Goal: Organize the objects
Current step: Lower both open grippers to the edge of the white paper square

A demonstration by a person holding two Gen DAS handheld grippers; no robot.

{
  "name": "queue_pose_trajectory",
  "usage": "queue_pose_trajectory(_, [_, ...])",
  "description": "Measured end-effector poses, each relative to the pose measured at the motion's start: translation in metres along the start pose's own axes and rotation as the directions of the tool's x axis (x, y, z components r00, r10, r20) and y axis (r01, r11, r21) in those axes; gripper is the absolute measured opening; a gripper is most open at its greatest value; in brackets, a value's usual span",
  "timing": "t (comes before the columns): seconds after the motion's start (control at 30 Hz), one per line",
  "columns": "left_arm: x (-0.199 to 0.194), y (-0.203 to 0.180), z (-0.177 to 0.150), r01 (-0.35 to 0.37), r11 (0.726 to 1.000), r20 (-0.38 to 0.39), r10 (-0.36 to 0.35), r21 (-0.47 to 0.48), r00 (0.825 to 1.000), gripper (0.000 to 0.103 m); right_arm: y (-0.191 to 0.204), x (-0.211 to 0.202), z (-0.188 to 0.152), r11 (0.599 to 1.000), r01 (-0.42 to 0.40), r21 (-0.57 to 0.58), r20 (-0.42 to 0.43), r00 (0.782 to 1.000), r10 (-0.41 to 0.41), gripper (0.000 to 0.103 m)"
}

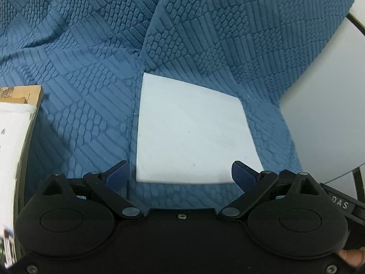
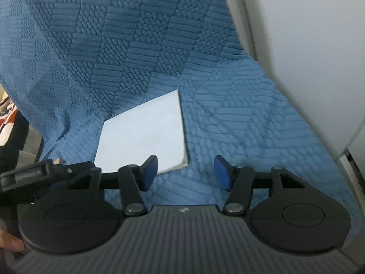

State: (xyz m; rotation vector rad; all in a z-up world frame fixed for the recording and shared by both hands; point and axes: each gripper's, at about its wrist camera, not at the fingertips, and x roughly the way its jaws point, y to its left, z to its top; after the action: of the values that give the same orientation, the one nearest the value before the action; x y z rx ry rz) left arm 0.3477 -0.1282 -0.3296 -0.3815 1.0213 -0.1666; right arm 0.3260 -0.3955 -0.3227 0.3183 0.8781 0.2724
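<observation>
A white flat square (image 1: 194, 132) lies on the blue bumpy cloth (image 1: 86, 73). The left gripper (image 1: 180, 174) is spread wide, empty; the right gripper (image 2: 186, 171) is half apart, empty. A book (image 1: 20, 96) at the left is cut off.

A: We've got soft, even light here, no harsh glare; the blue textured cover (image 1: 91, 73) goes darker in its folds towards twelve o'clock.

B: In the right wrist view we see motion blur smearing the pale wall (image 2: 308, 45) at two o'clock.

A: Fisheye bends our edges everywhere. The white flat square (image 1: 194, 132) reads bright, slightly washed out.

B: Its near edge at six o'clock looks blurred.
</observation>
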Motion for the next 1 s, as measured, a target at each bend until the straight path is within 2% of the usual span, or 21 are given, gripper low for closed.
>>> queue_pose_trajectory(0.33, [0.022,0.01,-0.001,0.045,0.999,-0.038,-0.046,-0.028,0.998,0.096,0.013,0.042,-0.001,0.999,0.017,-0.051,-0.057,0.998,-0.02,0.055])
queue_pose_trajectory(0.43, [0.022,0.011,-0.001,0.054,0.998,-0.036,-0.055,-0.032,0.998,0.096,0.015,0.042,-0.001,0.998,0.013,-0.054,-0.062,0.998,-0.016,0.055])
queue_pose_trajectory(0.57, [0.018,0.013,-0.002,0.083,0.996,-0.035,-0.085,-0.035,0.996,0.095,0.016,0.042,-0.002,0.999,-0.037,-0.034,-0.094,0.995,0.033,0.055])
queue_pose_trajectory(0.73, [0.012,0.012,-0.007,0.114,0.992,-0.062,-0.117,-0.046,0.991,0.093,0.018,0.034,-0.005,0.999,-0.039,-0.026,-0.111,0.993,0.035,0.055])
queue_pose_trajectory(0.87, [0.006,0.01,-0.016,0.144,0.988,-0.087,-0.149,-0.052,0.985,0.092,0.015,0.026,-0.009,0.996,-0.084,0.017,-0.139,0.987,0.086,0.055])
queue_pose_trajectory(1.0, [0.004,0.012,-0.026,0.204,0.975,-0.112,-0.214,-0.089,0.97,0.088,0.01,0.019,-0.015,0.995,-0.071,0.075,-0.147,0.986,0.082,0.055])
